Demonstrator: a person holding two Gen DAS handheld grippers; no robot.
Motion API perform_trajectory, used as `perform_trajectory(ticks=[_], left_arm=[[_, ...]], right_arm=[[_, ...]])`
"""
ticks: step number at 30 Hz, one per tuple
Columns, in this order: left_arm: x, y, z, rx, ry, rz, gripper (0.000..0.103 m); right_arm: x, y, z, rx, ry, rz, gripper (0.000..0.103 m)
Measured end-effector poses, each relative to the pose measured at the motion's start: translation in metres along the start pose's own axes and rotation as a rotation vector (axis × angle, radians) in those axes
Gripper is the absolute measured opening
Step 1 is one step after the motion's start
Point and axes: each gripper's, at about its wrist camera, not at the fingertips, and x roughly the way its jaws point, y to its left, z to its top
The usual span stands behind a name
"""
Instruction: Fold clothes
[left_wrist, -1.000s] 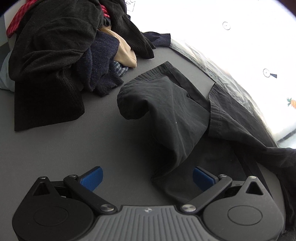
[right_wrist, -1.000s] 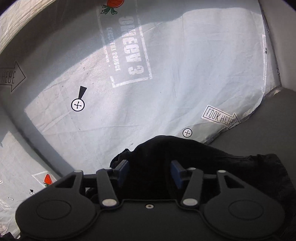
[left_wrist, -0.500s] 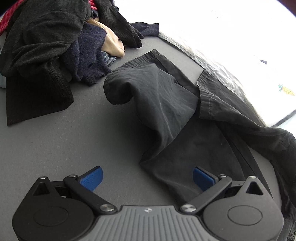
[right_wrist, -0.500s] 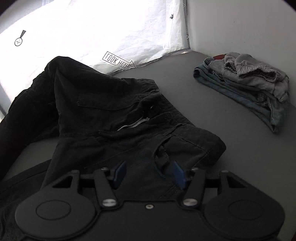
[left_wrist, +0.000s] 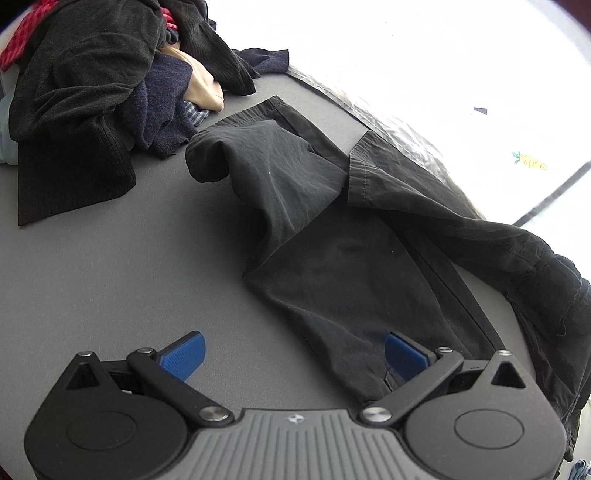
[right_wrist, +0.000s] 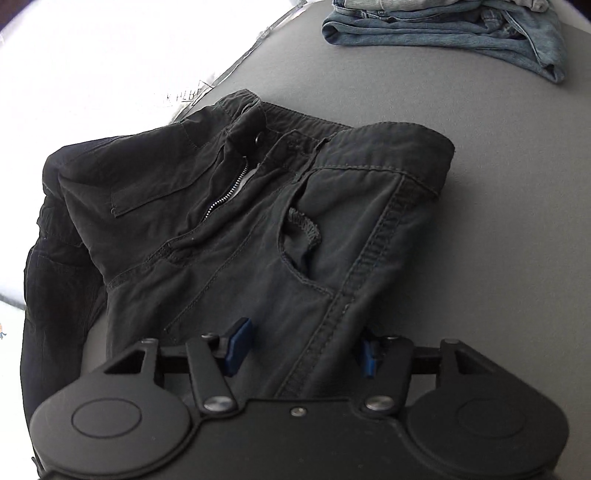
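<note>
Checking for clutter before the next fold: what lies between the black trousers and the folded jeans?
Nothing: in the right wrist view only bare grey tabletop separates the black trousers from the folded jeans.

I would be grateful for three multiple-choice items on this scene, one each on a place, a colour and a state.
1. Where is the unsorted heap, seen from the left wrist?
A. Upper left of the table
B. Lower right
C. Under the left gripper

2. What colour are the folded jeans?
A. Red
B. Blue
C. White

3. How is the zip of the black trousers?
A. Fully closed
B. Undone
C. Hidden under a folded leg

Answers:
1. A: the heap lies on the grey table at upper left, far from the open left gripper.
2. B: faded blue denim at the table's far edge.
3. B: the metal teeth stand parted below the snap, while the closing right gripper has the side seam between its fingers.
</note>
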Motion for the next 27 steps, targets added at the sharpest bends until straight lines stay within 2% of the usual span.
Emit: perform_trajectory(ticks=[1,4,7,10,14,16,18,21,22,24,27], left_arm=[[-0.007,-0.004,-0.004,0.013,-0.014,-0.009,0.102],[-0.023,-0.011,-0.018,0.016,-0.037,-0.025,0.102],[-0.034,-0.015,-0.037,-0.004,-0.024,-0.050,0.102],[-0.044,-0.015,-0.060,0.014,-0.017,-0.045,0.102],[-0.048,-0.001,-0.084,-0.006,0.016,-0.026,0.102],[-0.049,0.008,-0.093,-0.041,0.036,-0.023,0.102],[-0.048,0.015,-0.097,-0.062,0.049,-0.016,0.102],[-0.044,0.025,-0.101,-0.075,0.065,0.023,0.102],[-0.042,0.027,-0.101,-0.079,0.069,0.030,0.102],[-0.038,0.029,-0.098,-0.084,0.073,0.034,0.102],[-0.031,0.032,-0.091,-0.064,0.070,0.046,0.102]], right_arm=[[-0.003,-0.001,-0.001,-0.018,-0.024,0.015,0.017],[-0.022,-0.008,0.006,-0.029,-0.077,0.071,0.009],[-0.041,-0.016,0.011,-0.041,-0.143,0.062,0.007],[-0.056,-0.042,0.023,-0.014,-0.238,0.034,0.007],[-0.070,-0.095,0.044,0.050,-0.309,-0.045,0.007],[-0.070,-0.119,0.052,0.055,-0.320,-0.104,0.008],[-0.070,-0.142,0.057,0.098,-0.293,-0.122,0.011],[-0.066,-0.152,0.049,0.109,-0.257,-0.151,0.019],[-0.064,-0.147,0.046,0.065,-0.263,-0.184,0.022],[-0.061,-0.139,0.041,0.005,-0.275,-0.230,0.024],[-0.055,-0.134,0.039,-0.019,-0.278,-0.271,0.027]])
